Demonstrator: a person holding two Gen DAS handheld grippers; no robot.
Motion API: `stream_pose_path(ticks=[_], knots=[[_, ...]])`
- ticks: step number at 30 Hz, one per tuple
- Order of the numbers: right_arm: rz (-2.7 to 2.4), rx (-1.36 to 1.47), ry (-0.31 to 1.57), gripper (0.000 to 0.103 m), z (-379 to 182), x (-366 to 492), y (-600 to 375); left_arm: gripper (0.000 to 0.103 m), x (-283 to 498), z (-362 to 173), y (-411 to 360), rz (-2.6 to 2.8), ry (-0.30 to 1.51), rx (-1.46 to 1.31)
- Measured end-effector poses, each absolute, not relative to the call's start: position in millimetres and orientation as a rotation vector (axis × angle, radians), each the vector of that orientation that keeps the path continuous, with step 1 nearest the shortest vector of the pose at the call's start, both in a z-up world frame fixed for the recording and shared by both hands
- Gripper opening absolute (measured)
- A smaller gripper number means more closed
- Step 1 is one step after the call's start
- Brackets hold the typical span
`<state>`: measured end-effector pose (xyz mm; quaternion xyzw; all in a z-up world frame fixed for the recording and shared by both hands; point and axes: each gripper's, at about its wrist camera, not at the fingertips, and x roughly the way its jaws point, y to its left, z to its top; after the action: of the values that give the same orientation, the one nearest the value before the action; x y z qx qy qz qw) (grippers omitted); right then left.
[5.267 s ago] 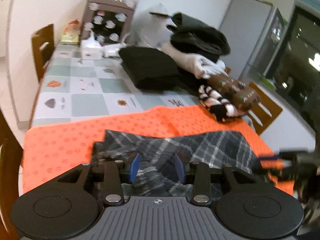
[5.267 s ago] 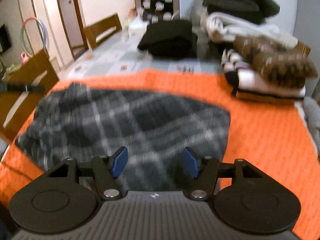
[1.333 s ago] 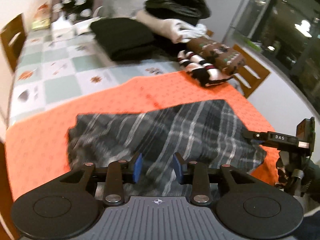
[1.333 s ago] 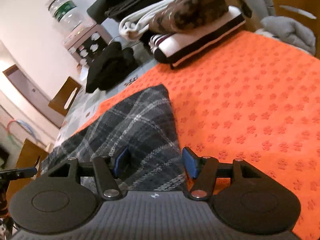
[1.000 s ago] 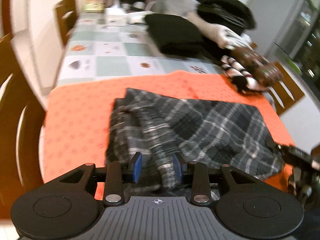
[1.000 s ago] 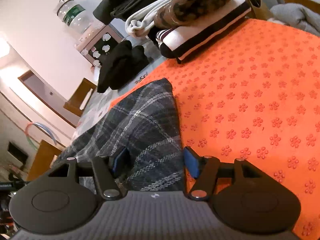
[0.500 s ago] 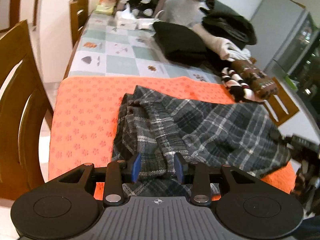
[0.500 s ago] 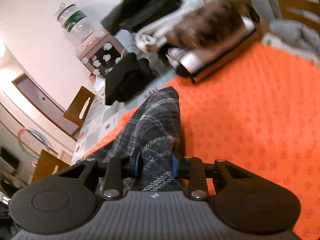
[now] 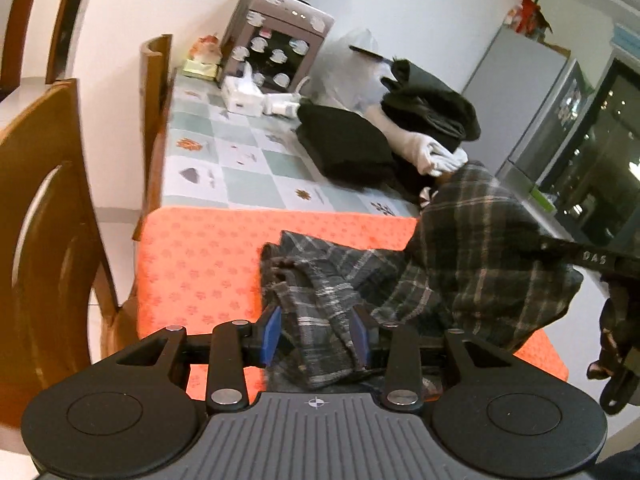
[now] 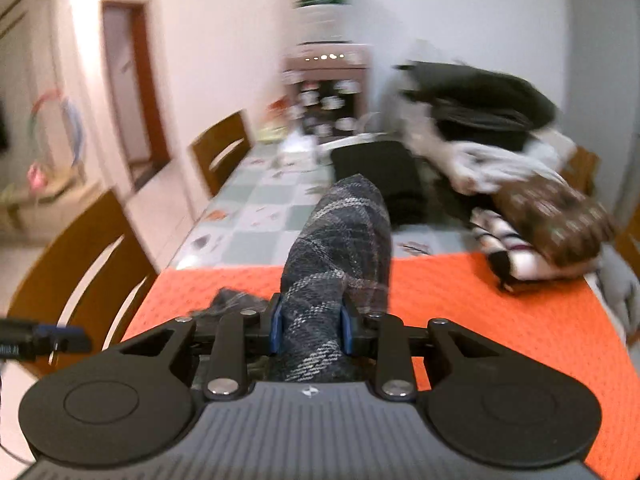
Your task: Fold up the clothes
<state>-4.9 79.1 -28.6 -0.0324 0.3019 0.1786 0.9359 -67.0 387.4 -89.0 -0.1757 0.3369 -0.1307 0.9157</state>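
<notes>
A dark grey plaid garment (image 9: 472, 248) lies partly on the orange mat (image 9: 200, 256) at the table's near end. My left gripper (image 9: 316, 334) is shut on a bunched near-left edge of it, low over the mat. My right gripper (image 10: 310, 328) is shut on another edge of the plaid garment (image 10: 340, 240) and holds it raised above the orange mat (image 10: 500, 300). The cloth stands up ahead of that gripper's fingers. In the left wrist view, that lifted part hangs in a fold on the right, beside the right tool's black body (image 9: 588, 257).
Past the mat lie a folded black garment (image 9: 344, 144), a heap of dark and white clothes (image 9: 432, 112), and folded striped and brown items (image 10: 540, 232). A tissue box (image 9: 240, 96) and a cabinet (image 9: 280, 52) stand at the far end. Wooden chairs (image 9: 44, 208) line the left side.
The right gripper has shut on the garment's right edge, lifted it off the mat and swung it left. The left gripper has kept its hold at the near-left edge.
</notes>
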Motion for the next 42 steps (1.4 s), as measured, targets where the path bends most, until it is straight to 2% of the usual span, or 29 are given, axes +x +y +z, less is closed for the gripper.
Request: stream_pose_path(ticks=[8, 13, 18, 20, 21, 23, 26, 30, 35, 37, 38, 39, 42], knots=[[0.493, -0.324, 0.655, 0.032, -42, -12, 186, 0.042, -83, -88, 420, -0.225, 0.670, -0.478], [0.540, -0.441, 0.703, 0.038, -78, -17, 223, 0.052, -60, -94, 421, -0.262, 0.685, -0.595], [0.582, -0.478, 0.713, 0.047, -99, -29, 236, 0.060, -27, -104, 411, -0.320, 0.715, -0.631], [0.600, -0.461, 0.712, 0.055, -102, -29, 233, 0.061, -13, -112, 402, -0.348, 0.747, -0.651], [0.615, -0.449, 0.711, 0.062, -101, -30, 232, 0.061, -6, -118, 397, -0.361, 0.767, -0.662], [0.645, -0.427, 0.703, 0.068, -99, -30, 226, 0.061, 4, -127, 388, -0.378, 0.804, -0.681], [0.678, -0.392, 0.678, 0.069, -89, -37, 211, 0.062, 13, -138, 378, -0.399, 0.843, -0.719], [0.693, -0.329, 0.620, 0.086, -70, -52, 177, 0.064, 18, -147, 370, -0.433, 0.871, -0.782], [0.635, -0.206, 0.598, 0.087, -53, -66, 125, 0.065, 20, -158, 352, -0.472, 0.930, -0.823], [0.578, -0.168, 0.613, 0.087, -52, -69, 107, 0.056, 20, -160, 347, -0.482, 0.934, -0.829], [0.551, -0.151, 0.622, 0.087, -53, -68, 99, 0.041, 20, -158, 346, -0.477, 0.923, -0.820], [0.525, -0.134, 0.632, 0.087, -54, -68, 92, 0.036, 20, -154, 345, -0.477, 0.907, -0.808], [0.467, -0.094, 0.637, 0.087, -55, -66, 75, 0.032, 24, -134, 347, -0.499, 0.856, -0.776]])
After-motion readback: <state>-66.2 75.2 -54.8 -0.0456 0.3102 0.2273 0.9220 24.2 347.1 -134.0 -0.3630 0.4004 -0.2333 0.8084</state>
